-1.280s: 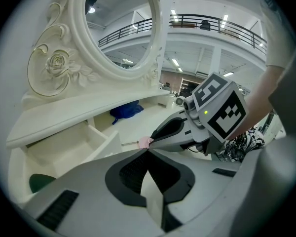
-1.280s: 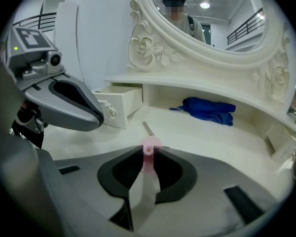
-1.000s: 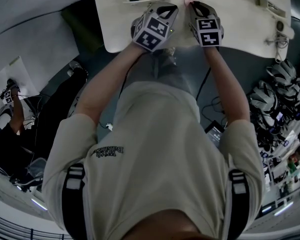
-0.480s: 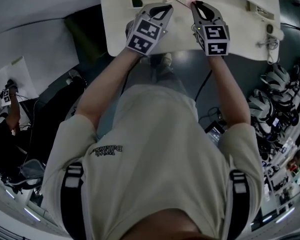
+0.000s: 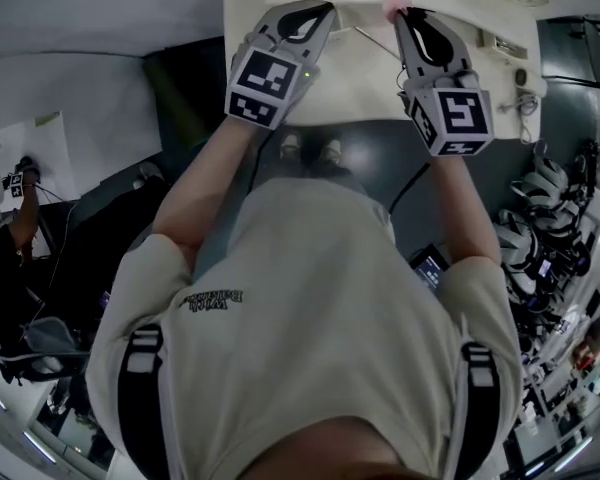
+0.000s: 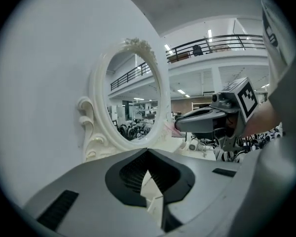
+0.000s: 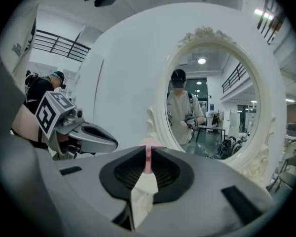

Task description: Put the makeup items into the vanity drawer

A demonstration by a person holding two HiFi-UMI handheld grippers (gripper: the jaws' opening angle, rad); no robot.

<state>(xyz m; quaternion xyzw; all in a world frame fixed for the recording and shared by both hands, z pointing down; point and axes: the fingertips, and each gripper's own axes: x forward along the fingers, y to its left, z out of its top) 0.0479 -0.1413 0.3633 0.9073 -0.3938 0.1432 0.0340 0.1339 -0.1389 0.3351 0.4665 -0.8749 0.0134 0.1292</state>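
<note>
Since 1 second ago the left gripper (image 5: 318, 10) and the right gripper (image 5: 404, 14) have both pushed further out over the white vanity tabletop (image 5: 345, 93). They've also spread apart a bit, and the right one's marker cube looks bigger in the head view now.

So, quick rundown of the 2. The right gripper is clamped on a small pink round-topped makeup item (image 5: 392, 3). Its own view shows the jaws squeezed nearly together, with the pink piece standing upright in the narrow slit between the pads and its rounded top poking out past the tips. Same grip as a second ago, no real change there.

That pink thing is held up over the far part of the tabletop, right in front of the white oval mirror with the ornate carved frame (image 7: 214, 98).

The left gripper hovers just beside the right one, jaws brought fully together at the tips with nothing between them.

1 thin pale stick (image 5: 375, 40) lies flat on the tabletop between the 2 grippers, and neither one touches it. The mirror glass reflects a person in a light T-shirt and dark cap (image 7: 180, 107).
</note>
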